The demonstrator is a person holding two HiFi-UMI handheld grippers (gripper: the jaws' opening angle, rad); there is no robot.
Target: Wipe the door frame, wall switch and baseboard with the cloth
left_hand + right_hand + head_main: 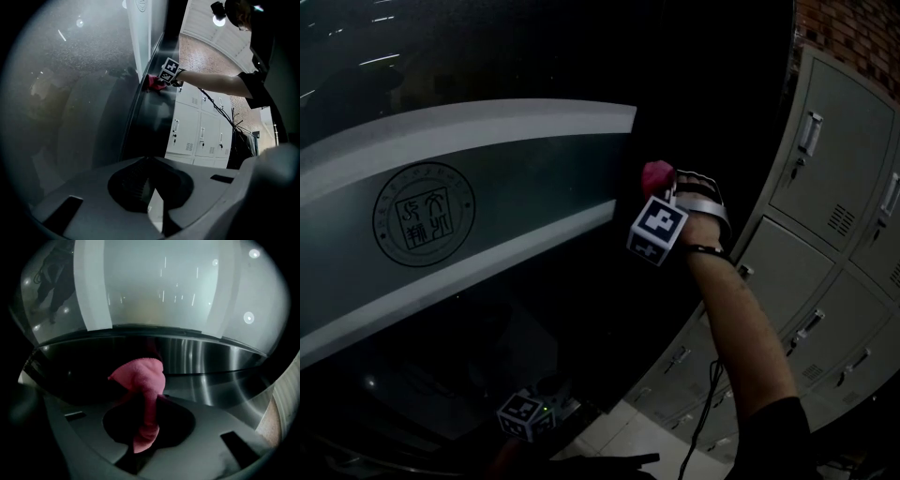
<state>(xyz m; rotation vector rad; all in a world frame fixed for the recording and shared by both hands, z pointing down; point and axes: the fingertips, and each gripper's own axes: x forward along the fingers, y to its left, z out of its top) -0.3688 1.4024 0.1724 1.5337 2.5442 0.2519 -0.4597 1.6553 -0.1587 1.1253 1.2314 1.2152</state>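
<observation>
Dark glass door [487, 141] w/ a pale frosted band and a round seal fills most of the head view. Grey lockers [834, 187] stand along its right side, w/ pale floor tiles [619, 436] at the bottom. The right gripper [664, 192] is up at the door's right edge, on the black door frame [722, 112]. The pink cloth [655, 174] is bunched at its tip, touching the frame. The left gripper [527, 414] hangs low near the door's bottom edge — only its marker cube is clear.

Left gripper view: fingers [126, 183] together, nothing btwn them. It points up along the frame toward the cloth, well apart from it.

Right gripper view: fingers [176, 420] clamped on the cloth, which runs down btwn them and bulges out in front — its front fold is pressed on the frame's dark shiny strip, just below the frosted glass.
</observation>
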